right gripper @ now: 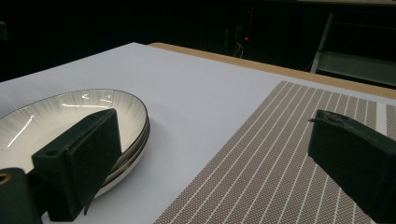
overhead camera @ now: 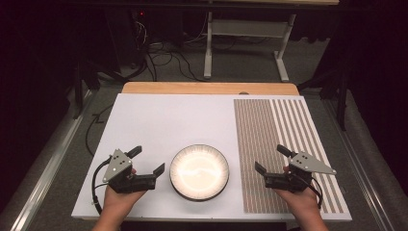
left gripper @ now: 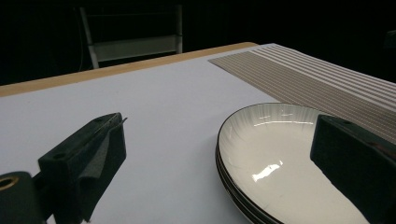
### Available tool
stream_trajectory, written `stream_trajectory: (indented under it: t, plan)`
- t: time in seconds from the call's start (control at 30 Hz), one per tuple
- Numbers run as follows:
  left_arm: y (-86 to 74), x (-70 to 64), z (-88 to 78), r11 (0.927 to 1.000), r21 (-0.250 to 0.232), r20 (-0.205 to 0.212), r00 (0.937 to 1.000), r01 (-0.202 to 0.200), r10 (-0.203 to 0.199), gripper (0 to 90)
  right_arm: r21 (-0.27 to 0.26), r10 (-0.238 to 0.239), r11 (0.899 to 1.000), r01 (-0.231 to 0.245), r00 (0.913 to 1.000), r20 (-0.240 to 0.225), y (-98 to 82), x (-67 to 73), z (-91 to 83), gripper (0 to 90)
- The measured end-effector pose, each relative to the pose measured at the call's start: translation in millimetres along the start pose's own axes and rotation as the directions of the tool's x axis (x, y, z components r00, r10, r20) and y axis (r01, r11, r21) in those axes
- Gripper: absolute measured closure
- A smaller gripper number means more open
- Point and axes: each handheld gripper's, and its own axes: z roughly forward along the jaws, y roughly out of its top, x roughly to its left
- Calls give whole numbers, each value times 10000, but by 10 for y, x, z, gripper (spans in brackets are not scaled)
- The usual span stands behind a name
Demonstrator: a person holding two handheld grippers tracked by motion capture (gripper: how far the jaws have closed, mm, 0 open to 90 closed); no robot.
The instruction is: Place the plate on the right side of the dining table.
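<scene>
High view looking down and forward over whole table (overhead camera: 159,120); both gripper views sitting low, close, facing across it, sharing stacked plates (left gripper: 271,154) and placemat (right gripper: 280,154).

A stack of plates (overhead camera: 199,172) sits between the left tool (overhead camera: 146,161) and right tool (overhead camera: 272,159), blocking the direct path across the counter (overhead camera: 168,115). Bare white surface lies open behind the plates (and leftward), while the flat striped placemat (overhead camera: 279,139) leaves the right side passable.
</scene>
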Motion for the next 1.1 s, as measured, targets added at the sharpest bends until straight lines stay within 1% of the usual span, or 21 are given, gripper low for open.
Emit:
stream_trajectory:
  t: [0.17, 0.23, 0.37, 0.83, 1.0, 1.1]
  plan:
    - [-5, 17, 10, 9999, 136, -36, 10000, 25, -24, 31, -47, -9, 10000, 9, 10000, 27, -1, -13, -1, 36]
    - [-9, 26, 16, 9998, 179, -35, 9999, 95, -94, 30, -5, -128, 9999, 128, 9999, -16, -2, 1, 8, 36]
    - [-9, 24, 19, 9998, 181, -54, 9999, 102, -101, 29, 2, -112, 9999, 112, 9999, -15, -2, 5, 10, 36]
    - [-9, 18, 29, 9996, 297, -37, 10000, -17, 18, 30, 47, -125, 9999, 125, 9999, -15, -5, 10, 12, 36]
    - [-8, 12, 35, 9992, 397, 14, 9999, -108, 108, 32, 11, -270, 9996, 270, 9996, -14, 5, 24, 14, 36]
    - [-7, 15, 37, 9991, 416, 3, 9999, -108, 108, 31, 36, -271, 9996, 272, 9996, -66, 9, 34, 17, 37]
